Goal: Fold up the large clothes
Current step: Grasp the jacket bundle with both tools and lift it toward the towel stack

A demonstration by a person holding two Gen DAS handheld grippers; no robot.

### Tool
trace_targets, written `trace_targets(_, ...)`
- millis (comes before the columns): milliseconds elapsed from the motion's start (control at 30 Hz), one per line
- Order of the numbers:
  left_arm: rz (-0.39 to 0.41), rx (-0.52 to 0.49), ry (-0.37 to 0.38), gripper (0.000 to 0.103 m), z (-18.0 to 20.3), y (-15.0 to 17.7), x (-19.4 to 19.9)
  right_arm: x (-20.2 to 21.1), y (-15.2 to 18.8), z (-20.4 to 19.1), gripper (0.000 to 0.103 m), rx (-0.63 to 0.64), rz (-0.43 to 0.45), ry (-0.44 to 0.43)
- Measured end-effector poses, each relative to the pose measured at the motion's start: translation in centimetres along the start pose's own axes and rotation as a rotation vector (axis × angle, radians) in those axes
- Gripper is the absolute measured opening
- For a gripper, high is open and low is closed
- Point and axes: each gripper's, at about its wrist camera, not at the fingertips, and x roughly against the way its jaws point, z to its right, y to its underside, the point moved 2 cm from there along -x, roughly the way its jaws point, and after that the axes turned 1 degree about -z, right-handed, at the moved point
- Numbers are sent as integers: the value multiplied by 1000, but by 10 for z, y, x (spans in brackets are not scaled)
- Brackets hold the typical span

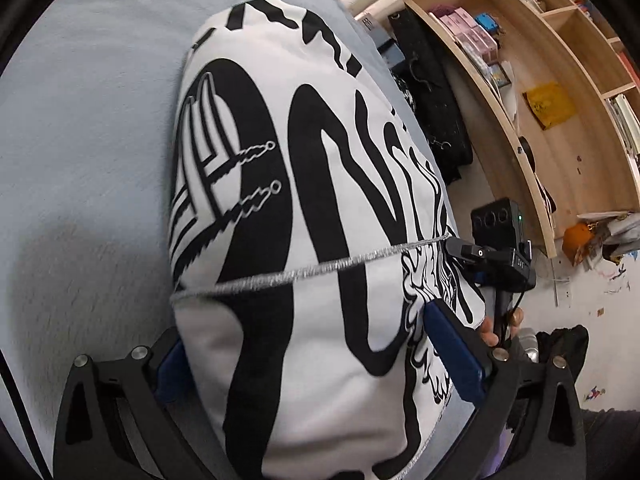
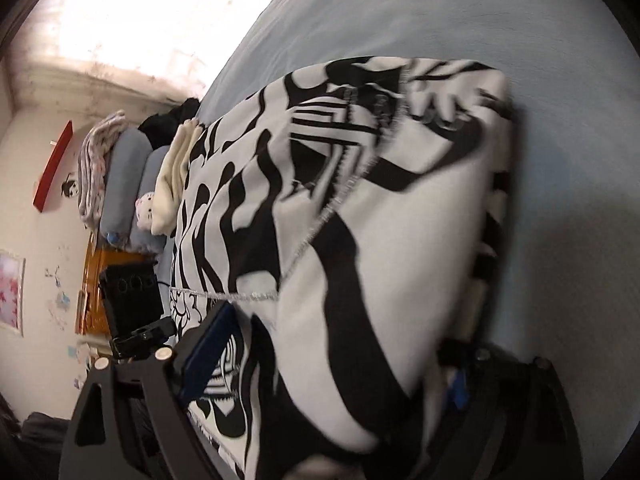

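1. Garment: a large white garment with a heavy black print (image 1: 320,208) lies on the bed (image 1: 88,128), whose cover is pale blue-grey. In the left wrist view it fills the centre, running from 6 o'clock up toward 12 o'clock. In the right wrist view the same cloth (image 2: 360,240) runs from 6 o'clock toward 1 o'clock.
2. Fold state: the cloth sits as a thick, rounded, layered bundle, not a flat spread sheet. A silver stitched hem (image 1: 304,274) crosses the top from 9 o'clock to 3 o'clock, with printed cloth showing both beyond and nearer than it. Judgement: at least one fold is already laid over.
3. Left gripper (image 1: 320,360): fingers wide apart, blue pads (image 1: 452,344) flanking the near end of the bundle. The pads do not visibly pinch it; nothing is held.
4. Right gripper (image 2: 328,364): fingers apart, left blue pad (image 2: 208,348) beside the cloth. The right finger is blurred and partly hidden by cloth at 4 o'clock, so contact there cannot be told.
5. Each view shows the other gripper near the bundle's edge, at 3 o'clock in the left view (image 1: 500,256) and at 8 o'clock in the right (image 2: 132,304).
6. Progress, as a judgement: late stage. The bundle is compact, but puffy and rounded with uneven edges.
7. Remaining, as a judgement: flatten and square it, perhaps one further fold. The hidden underside cannot be checked.
8. Cream cloth and pillows (image 2: 132,184) lie at the bed's far end, at 9 o'clock in the right view; whether more items await folding cannot be told.
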Motion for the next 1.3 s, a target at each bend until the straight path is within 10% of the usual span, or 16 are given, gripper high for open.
trace_targets(233, 6, -5, -14, 102, 4, -10, -8, -5, -3, -7, 75, 26, 34, -19)
trace_targets(400, 121, -40, -24, 75, 15, -9, 7, 0, 2, -24, 58, 58, 81, -16)
trace_targets(700, 209, -66, -16, 64, 35, -12, 45, 17, 7, -87, 45, 151, 169, -8)
trace_targets(1000, 338, -72, -46, 64, 32, -15, 164, -9, -2, -202, 45, 290, 175, -51)
trace_targets(1300, 441, -102, -213, 64, -18, -75, 340, -124, -57, -360, 44, 383, 159, -208)
